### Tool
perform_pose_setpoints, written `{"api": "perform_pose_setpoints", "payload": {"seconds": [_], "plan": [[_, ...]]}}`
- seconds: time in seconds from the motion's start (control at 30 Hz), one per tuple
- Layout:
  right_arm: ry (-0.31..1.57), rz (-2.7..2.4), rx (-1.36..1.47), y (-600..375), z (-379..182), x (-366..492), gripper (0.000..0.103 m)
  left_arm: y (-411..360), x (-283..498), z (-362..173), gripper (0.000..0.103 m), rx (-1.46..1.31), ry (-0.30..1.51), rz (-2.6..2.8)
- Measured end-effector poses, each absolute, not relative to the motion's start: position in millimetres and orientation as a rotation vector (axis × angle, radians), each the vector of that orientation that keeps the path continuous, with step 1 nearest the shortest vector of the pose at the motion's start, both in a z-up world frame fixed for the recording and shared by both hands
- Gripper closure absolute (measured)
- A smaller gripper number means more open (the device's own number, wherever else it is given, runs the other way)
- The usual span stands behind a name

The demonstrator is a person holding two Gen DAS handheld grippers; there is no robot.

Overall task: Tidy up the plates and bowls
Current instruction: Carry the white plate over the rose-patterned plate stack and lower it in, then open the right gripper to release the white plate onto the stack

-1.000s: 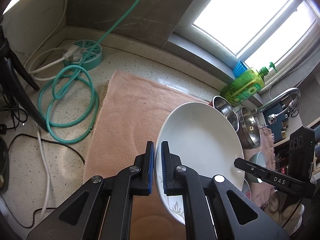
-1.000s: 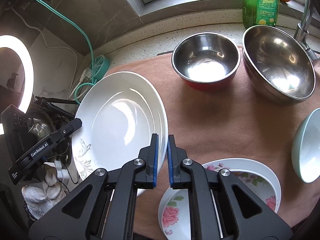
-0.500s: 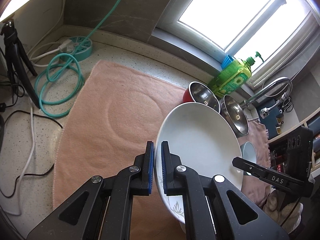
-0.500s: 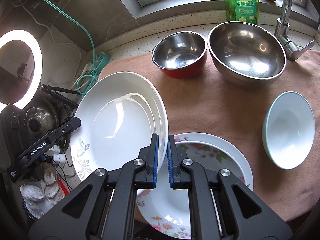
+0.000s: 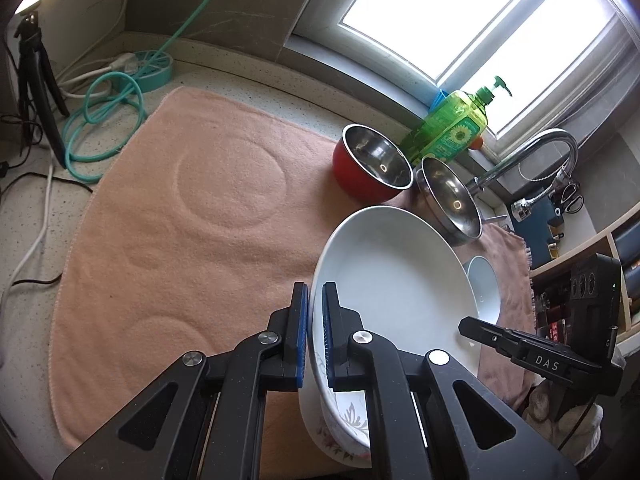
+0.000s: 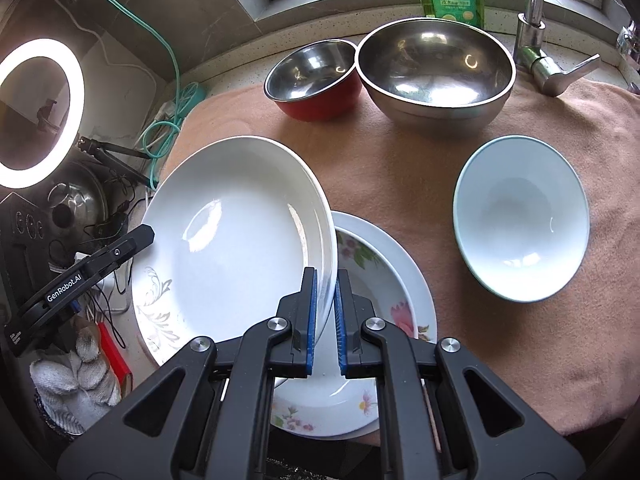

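Note:
A stack of white plates [image 6: 236, 236] hangs tilted above the pink towel [image 6: 420, 152], held from both sides. My right gripper [image 6: 325, 312] is shut on its right rim. My left gripper [image 5: 315, 332] is shut on its opposite rim; the stack also shows in the left wrist view [image 5: 396, 280]. A floral plate [image 6: 384, 280] lies on the towel partly under the stack. A pale blue bowl [image 6: 520, 216] sits to the right. A red-sided steel bowl [image 6: 312, 76] and a larger steel bowl [image 6: 436, 68] stand at the back.
A green soap bottle [image 5: 448, 128] and a tap [image 6: 536, 20] stand at the back by the window. A teal hose [image 5: 104, 120], cables and a tripod [image 5: 40, 80] lie left of the towel [image 5: 180, 220]. A ring light [image 6: 36, 112] glows at the left.
Both grippers have carried the white plate stack to the right, over the floral plate. More of the towel's left part now lies bare, with round dents in it.

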State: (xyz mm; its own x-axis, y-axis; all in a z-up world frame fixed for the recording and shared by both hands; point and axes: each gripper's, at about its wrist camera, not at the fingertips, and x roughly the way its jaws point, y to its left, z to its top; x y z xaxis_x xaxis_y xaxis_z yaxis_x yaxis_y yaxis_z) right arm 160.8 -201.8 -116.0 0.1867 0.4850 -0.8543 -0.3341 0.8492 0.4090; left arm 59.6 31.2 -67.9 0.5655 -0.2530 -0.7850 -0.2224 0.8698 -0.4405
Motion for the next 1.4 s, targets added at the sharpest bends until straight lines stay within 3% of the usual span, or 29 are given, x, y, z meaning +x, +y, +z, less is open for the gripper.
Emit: {"api": "perform_pose_setpoints", "payload": {"seconds": [1.4], "plan": [[1.302,0.595,-0.002,-229,-144,141,0.095,-15,39,-109,0.098,-0.56,1.08,0.026]]}}
